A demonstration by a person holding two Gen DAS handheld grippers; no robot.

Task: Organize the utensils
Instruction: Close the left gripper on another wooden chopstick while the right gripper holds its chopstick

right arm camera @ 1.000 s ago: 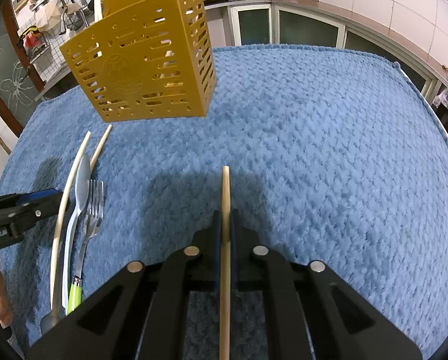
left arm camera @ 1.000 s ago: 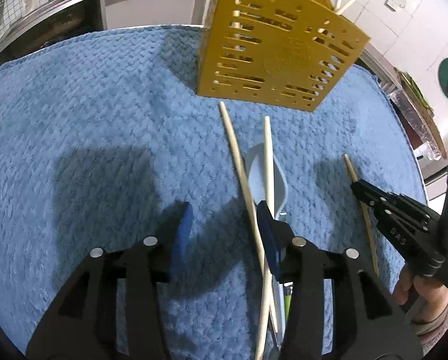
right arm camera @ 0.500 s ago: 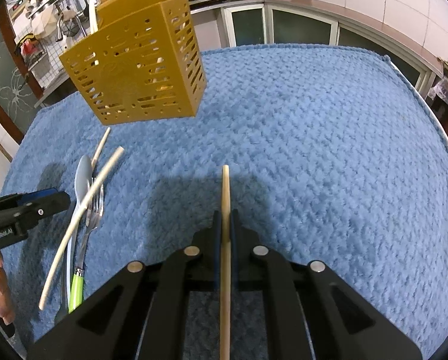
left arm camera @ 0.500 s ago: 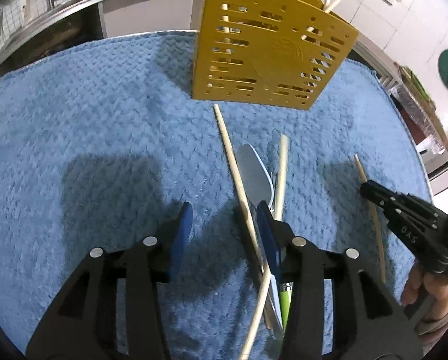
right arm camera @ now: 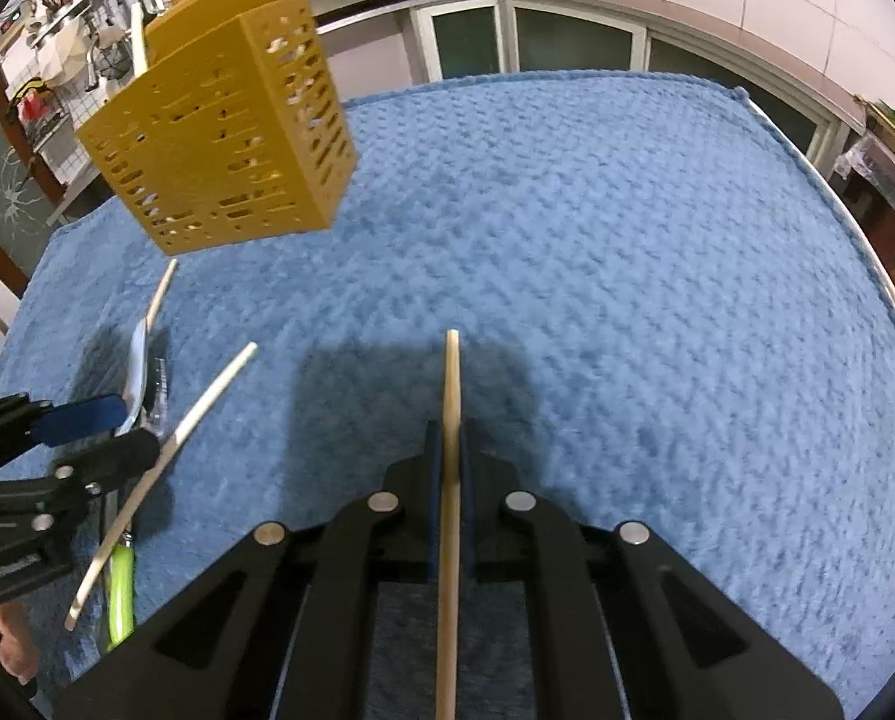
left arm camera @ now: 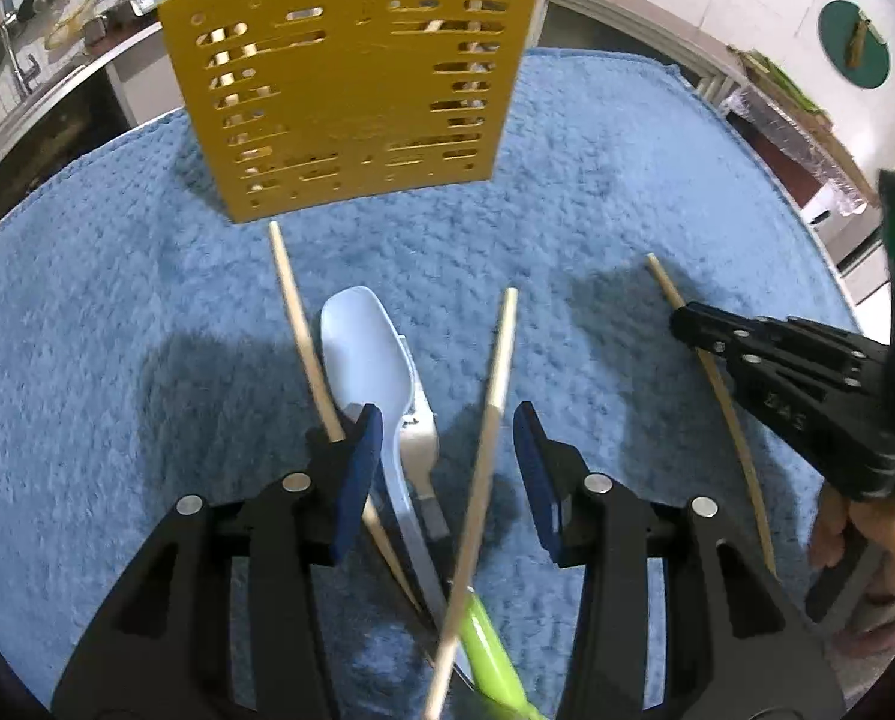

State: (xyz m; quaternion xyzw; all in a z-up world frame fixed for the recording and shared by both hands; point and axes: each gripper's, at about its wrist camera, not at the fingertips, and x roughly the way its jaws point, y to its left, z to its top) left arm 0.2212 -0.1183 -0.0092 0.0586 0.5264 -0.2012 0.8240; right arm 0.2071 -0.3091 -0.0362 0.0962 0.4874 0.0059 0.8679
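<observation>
Blue towel (right arm camera: 567, 240) covers the counter, yellow slotted holder (left arm camera: 351, 90) standing at the back. Right gripper (right arm camera: 450, 450) clamped tight on a chopstick (right arm camera: 450, 480). Left gripper (left arm camera: 447, 456) gapes wide, holding nothing, over a loose chopstick (left arm camera: 489, 420), spoon (left arm camera: 369, 354) and fork (left arm camera: 417, 438).

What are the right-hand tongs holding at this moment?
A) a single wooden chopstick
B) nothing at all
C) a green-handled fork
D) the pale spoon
A: the right tongs are closed on a wooden chopstick that pokes forward between them, while the spoon lies on the blue towel.
</observation>
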